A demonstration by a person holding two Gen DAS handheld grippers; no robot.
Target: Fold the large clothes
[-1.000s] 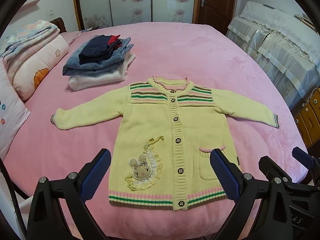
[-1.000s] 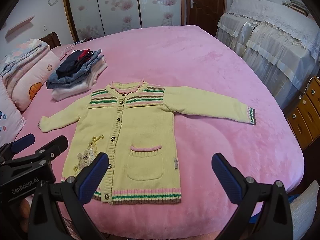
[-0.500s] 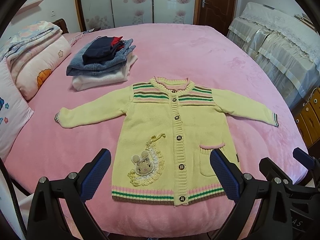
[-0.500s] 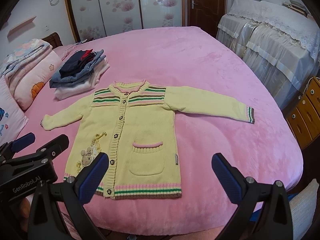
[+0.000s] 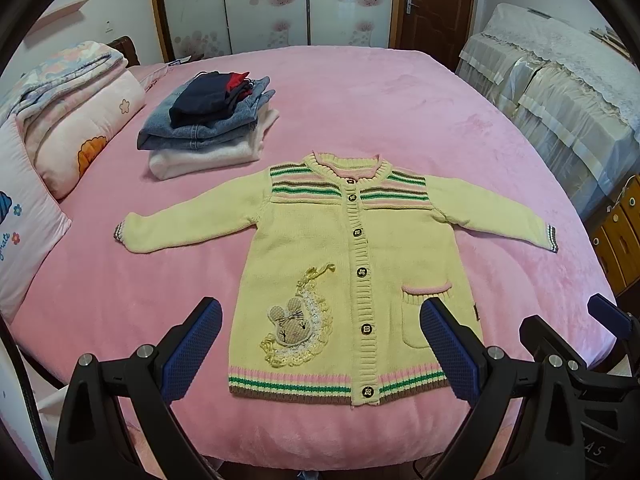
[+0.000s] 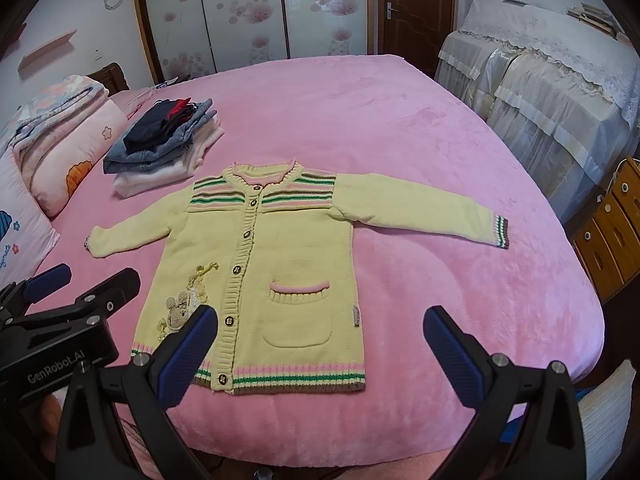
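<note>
The cardigan (image 5: 352,276) lies flat, buttoned, sleeves out, on the pink bed (image 5: 380,112), just in front of the folded stack (image 5: 208,128). Left gripper (image 5: 320,352) and right gripper (image 6: 320,352) hover near its hem, jaws spread, empty. A grip catching only the top knit layer could drag it skewed.

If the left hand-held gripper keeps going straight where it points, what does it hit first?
Probably the cardigan. The left hand-held gripper is open, holds nothing, and points at the lower front near the mouse patch. Nothing shows between them, though depth is unclear.
</note>
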